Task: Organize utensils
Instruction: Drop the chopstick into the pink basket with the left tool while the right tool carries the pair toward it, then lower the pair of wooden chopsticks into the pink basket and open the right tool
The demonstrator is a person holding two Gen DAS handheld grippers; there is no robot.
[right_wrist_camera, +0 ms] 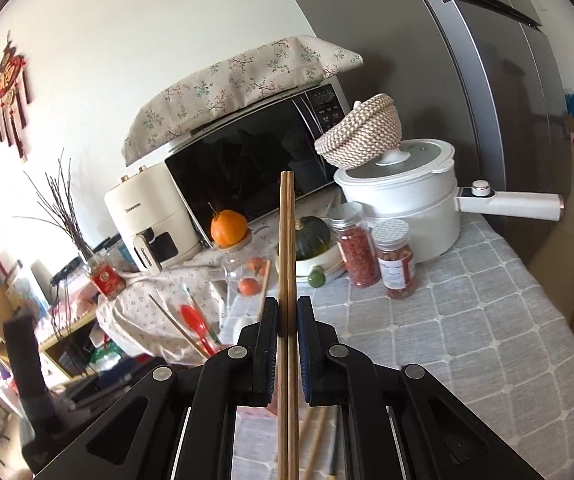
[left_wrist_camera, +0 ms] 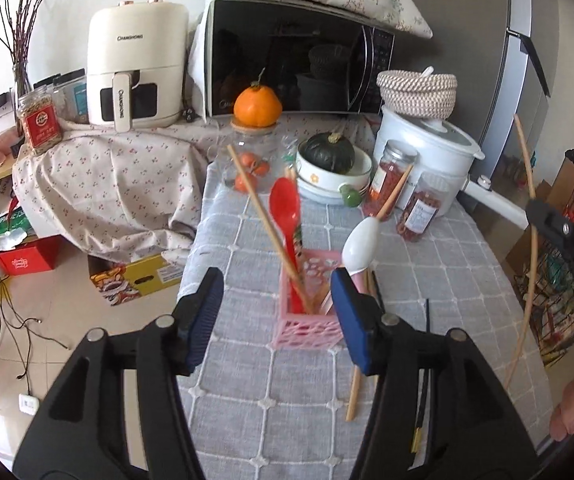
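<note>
Okay, my right gripper (right_wrist_camera: 287, 320) clamped on wooden chopstick pair (right_wrist_camera: 287, 240), long axis straight ahead. Pink slotted holder (left_wrist_camera: 307, 312) sits frame centre in left view, between my left gripper (left_wrist_camera: 277, 316) jaws, apart, empty. Holder nearer left; right must tip chopsticks down into it.

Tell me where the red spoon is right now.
The red spoon stands bowl-up in the pink basket, mid-table in the left wrist view, beside a wooden chopstick and left of the white spoon.
</note>
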